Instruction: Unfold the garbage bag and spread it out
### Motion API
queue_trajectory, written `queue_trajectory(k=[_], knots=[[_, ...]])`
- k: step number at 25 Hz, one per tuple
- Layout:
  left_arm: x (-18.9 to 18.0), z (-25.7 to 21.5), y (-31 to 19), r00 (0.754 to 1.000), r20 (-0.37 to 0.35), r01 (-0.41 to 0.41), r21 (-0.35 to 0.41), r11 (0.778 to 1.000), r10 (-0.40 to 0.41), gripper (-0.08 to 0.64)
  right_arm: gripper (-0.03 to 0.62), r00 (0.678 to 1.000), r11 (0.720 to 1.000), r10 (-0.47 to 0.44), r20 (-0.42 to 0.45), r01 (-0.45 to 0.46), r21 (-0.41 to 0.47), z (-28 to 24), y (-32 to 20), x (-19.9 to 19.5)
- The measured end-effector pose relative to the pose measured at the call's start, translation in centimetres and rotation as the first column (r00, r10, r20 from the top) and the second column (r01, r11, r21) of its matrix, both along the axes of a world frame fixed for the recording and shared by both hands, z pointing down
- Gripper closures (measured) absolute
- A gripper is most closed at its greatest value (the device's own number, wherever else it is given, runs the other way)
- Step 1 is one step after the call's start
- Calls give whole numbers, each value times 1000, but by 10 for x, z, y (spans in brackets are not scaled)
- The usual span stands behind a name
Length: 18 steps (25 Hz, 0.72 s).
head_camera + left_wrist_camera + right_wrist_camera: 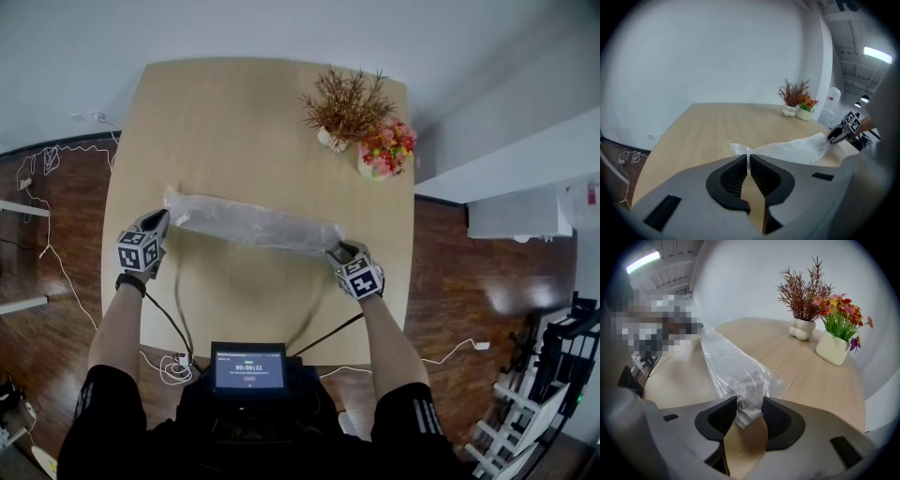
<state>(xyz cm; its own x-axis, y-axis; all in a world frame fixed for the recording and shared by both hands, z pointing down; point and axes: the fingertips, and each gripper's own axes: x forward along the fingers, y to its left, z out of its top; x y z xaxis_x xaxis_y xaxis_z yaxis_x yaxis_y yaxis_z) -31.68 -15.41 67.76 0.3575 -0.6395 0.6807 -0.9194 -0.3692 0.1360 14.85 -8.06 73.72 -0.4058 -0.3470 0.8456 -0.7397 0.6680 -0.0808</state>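
Observation:
A clear plastic garbage bag [253,223] stretches as a long crumpled strip across the wooden table [244,122], between my two grippers. My left gripper [167,217] is shut on the bag's left end. In the left gripper view a thin fold of film [749,158] runs between the closed jaws, and the rest of the bag [797,149] trails toward my right gripper [836,136]. My right gripper [336,251] holds the right end. There the jaws stand apart and the bunched bag end [745,404] fills the gap and touches both pads.
A dried brown plant in a white vase [342,108] and a pot of colourful flowers [384,150] stand at the table's far right corner. A small screen [248,367] sits at the near edge by the person's body. Cables [56,253] lie on the floor at left.

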Motion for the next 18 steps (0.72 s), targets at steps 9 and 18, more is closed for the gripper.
queue_trajectory(k=[9, 18], knots=[[-6, 36, 9, 993, 111, -39, -99, 994, 50, 426, 385, 1000, 1000, -14, -5, 14, -8, 0, 1, 0], [-20, 35, 10, 992, 122, 7, -113, 994, 7, 312, 388, 1000, 1000, 1, 5, -1, -17, 0, 2, 1]])
